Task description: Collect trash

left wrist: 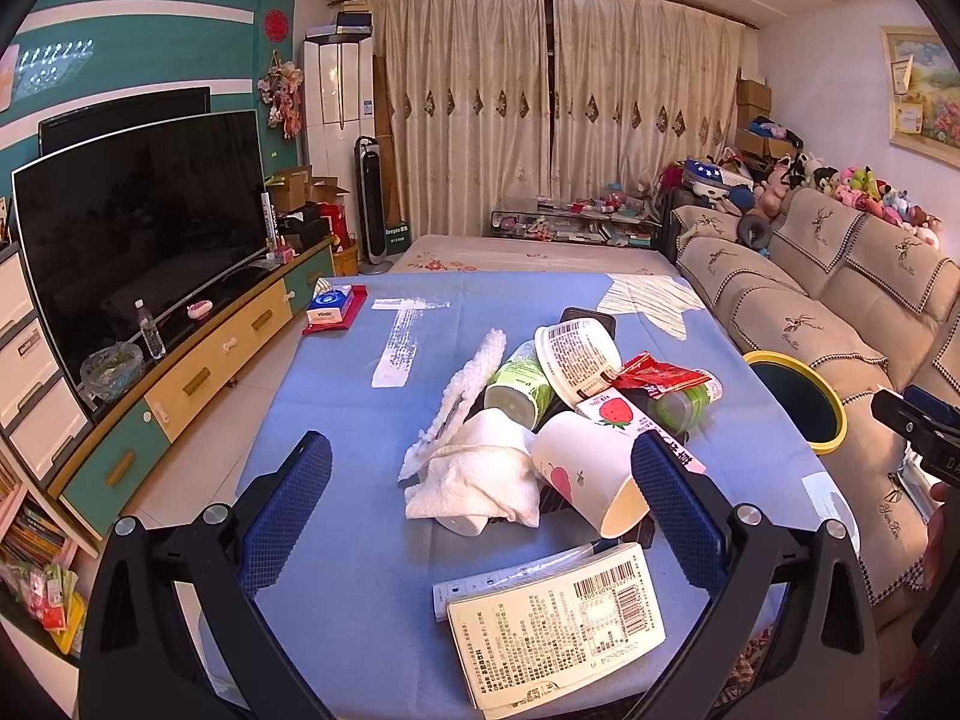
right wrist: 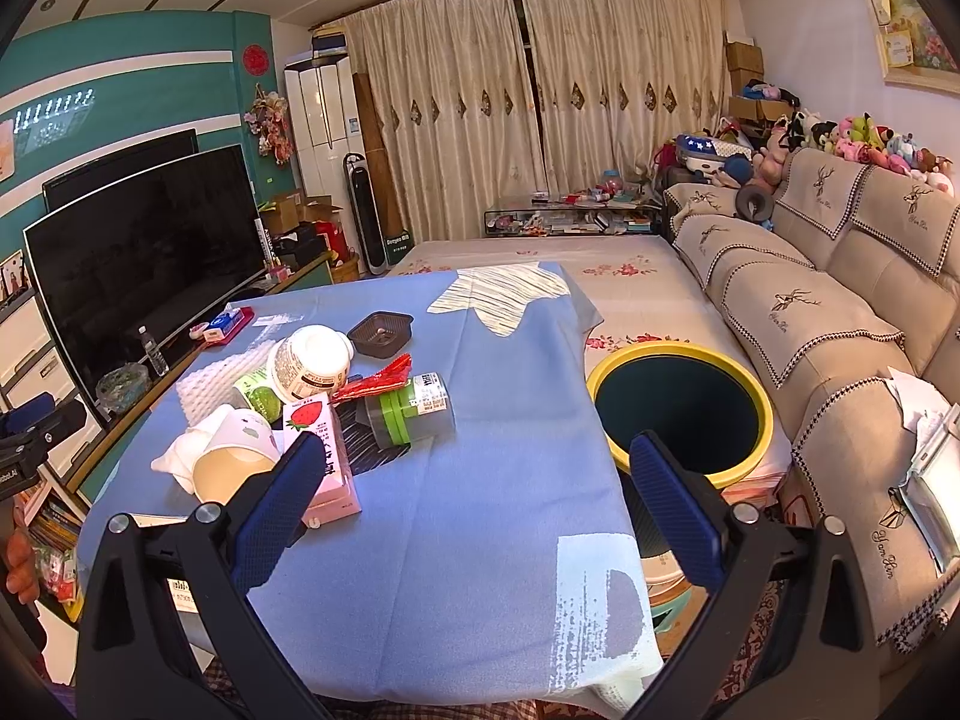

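Left gripper [left wrist: 480, 501]: spread wide, grasping nothing, low over the near part of the table; its 2 blue padded fingers [left wrist: 288, 516] bracket the front of the trash pile.
Right gripper [right wrist: 471, 507]: likewise released and empty, over bare cloth at the table's near right corner; the pile lies to its left, the bin ahead on its right.
Table [right wrist: 480, 570]: draped in a blue cloth with white printed patches, the lettering too broken to read.
Paper cup [left wrist: 585, 474]: white, on its side, mouth toward the viewer, a red fruit print on its wall; just inside the left gripper's right finger.
Crumpled tissue [left wrist: 474, 474]: white, touching the cup, between the left gripper's fingers.
Strawberry carton [right wrist: 327, 450]: pink, strawberry picture on top, Chinese print not legible; its near end sits behind the right gripper's left finger.
White tub [left wrist: 579, 357]: tipped over atop the pile, barcode and dense small print on its base.
Green bottle [left wrist: 519, 384]: lying flat beside the tub.
Red wrapper [left wrist: 657, 375]: crumpled across the pile's top.
Flat packet [left wrist: 561, 624]: cream, barcodes and fine print, nearest the viewer, below the left gripper.
Dark tray [right wrist: 381, 333]: empty-looking, beyond the pile.
Tissue pack [left wrist: 329, 305]: blue, reads "Vinda", at the table's far left edge.
Trash bin [right wrist: 681, 405]: yellow rim, dark inside, standing off the table's right side by the sofa [right wrist: 840, 324].
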Action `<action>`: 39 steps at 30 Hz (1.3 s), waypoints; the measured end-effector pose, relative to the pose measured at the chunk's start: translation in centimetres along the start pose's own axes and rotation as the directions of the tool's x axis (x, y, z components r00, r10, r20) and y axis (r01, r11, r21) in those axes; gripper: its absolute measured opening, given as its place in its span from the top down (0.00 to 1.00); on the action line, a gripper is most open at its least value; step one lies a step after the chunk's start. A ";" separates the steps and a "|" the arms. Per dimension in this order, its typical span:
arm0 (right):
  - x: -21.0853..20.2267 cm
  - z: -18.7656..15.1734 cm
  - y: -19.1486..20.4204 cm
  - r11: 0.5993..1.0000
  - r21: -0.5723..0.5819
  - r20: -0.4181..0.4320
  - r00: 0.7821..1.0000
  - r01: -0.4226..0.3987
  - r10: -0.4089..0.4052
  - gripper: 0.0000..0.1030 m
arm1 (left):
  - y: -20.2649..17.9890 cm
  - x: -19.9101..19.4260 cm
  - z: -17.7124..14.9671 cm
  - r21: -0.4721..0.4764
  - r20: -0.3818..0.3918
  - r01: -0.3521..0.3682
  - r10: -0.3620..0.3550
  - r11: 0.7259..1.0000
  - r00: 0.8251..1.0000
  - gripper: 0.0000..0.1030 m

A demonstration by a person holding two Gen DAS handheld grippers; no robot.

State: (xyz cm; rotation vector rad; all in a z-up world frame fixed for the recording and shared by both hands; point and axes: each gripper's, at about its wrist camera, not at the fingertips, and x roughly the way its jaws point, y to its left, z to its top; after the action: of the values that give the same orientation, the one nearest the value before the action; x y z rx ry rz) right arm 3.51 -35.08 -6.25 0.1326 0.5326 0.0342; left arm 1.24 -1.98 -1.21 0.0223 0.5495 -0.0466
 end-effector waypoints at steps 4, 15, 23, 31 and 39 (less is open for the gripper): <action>0.1 0.0 0.0 1.000 -0.001 -0.001 1.000 0.000 0.000 0.06 | 0.0 0.0 0.0 -0.002 0.000 0.000 0.000 1.000 1.000 0.04; 0.1 0.0 0.0 1.000 0.001 -0.002 1.000 0.000 0.000 0.06 | 0.0 0.1 0.1 -0.001 -0.002 0.001 -0.001 1.000 1.000 0.04; 0.3 -0.2 0.1 1.000 0.001 -0.003 1.000 -0.002 0.002 0.06 | 0.0 0.1 0.1 0.000 -0.003 0.001 -0.001 1.000 1.000 0.04; 0.9 -0.6 0.1 1.000 0.003 -0.019 1.000 -0.006 0.006 0.06 | -0.1 0.4 -0.1 -0.002 -0.012 0.002 -0.002 1.000 1.000 0.04; 3.7 -0.6 0.9 0.998 -0.041 -0.068 0.997 -0.039 0.036 0.06 | 0.5 1.4 0.0 -0.020 -0.023 0.002 -0.002 1.000 1.000 0.04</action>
State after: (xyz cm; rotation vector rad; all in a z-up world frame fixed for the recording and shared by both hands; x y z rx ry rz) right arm 6.40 -33.86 -8.55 0.1007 0.5967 0.0867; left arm 2.52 -1.50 -1.92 0.0027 0.5730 -0.0427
